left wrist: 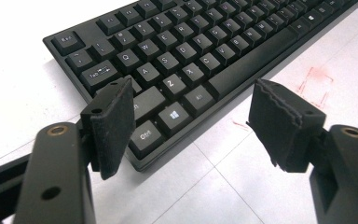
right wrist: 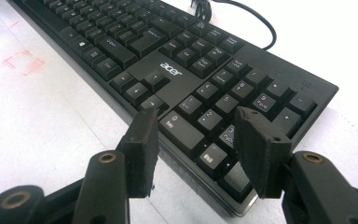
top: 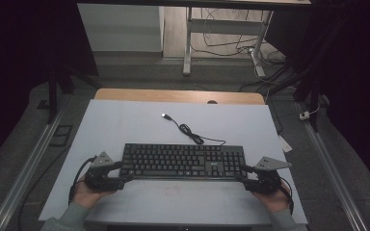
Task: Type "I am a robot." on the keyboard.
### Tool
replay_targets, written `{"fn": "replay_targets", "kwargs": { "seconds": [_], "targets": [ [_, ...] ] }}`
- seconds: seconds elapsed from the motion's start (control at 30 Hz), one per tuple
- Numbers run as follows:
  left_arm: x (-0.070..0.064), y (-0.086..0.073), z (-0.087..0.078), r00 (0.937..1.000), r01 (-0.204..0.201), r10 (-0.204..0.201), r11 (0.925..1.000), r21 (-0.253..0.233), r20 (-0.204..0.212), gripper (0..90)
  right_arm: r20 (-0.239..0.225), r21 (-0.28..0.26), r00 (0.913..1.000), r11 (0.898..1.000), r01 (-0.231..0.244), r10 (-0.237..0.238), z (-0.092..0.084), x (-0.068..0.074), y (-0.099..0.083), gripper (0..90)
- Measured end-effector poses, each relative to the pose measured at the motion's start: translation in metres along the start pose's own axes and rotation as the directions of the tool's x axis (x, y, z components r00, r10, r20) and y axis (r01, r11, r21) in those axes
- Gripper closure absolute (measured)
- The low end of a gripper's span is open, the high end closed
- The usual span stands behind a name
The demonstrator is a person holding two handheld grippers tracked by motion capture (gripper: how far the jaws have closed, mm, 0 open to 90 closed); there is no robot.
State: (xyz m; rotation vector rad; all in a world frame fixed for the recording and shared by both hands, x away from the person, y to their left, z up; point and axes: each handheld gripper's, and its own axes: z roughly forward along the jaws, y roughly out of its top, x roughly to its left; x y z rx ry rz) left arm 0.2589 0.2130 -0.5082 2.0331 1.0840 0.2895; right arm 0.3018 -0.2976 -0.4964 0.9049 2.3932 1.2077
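Both forearms enter at 6 o'clock in the high view. Left hand [top: 89,191] grips the left gripper [top: 127,171], jaws pointing toward 3 o'clock, spread wide, nothing clamped. Right hand [top: 271,196] grips the right gripper [top: 241,173], jaws pointing toward 9 o'clock, parted, pads pressing nothing. Grey three-cornered plates face up.

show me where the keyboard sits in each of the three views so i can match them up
High view: the keyboard lies across the near middle of the table, between the two grippers.
Left gripper view: its Ctrl corner reaches in from the upper middle.
Right gripper view: its number-pad end runs from the top left to the lower right.
Shared landmark: the red marks in front of it.
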Motion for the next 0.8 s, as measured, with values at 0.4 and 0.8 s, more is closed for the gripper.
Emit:
{"fn": "replay_targets", "kwargs": {
  "seconds": [0.4, 0.8],
  "targets": [
    [0.0012, -0.0006, -0.0004, 1.0000, 0.003, -0.003, 1.0000, -0.001, 0.000, 31.1, -0.012, -0.013, 0.9999, 1.000, 0.000, -0.001, -0.0032, 0.0003, -0.0013, 46.5],
    [0.0021, -0.0009, 0.0000, 1.0000, 0.009, -0.009, 1.0000, 0.001, -0.001, 30.6, -0.024, -0.009, 0.9997, 1.000, 0.005, -0.005, -0.0027, 0.0000, -0.0018, 42.0]
  ]
}}
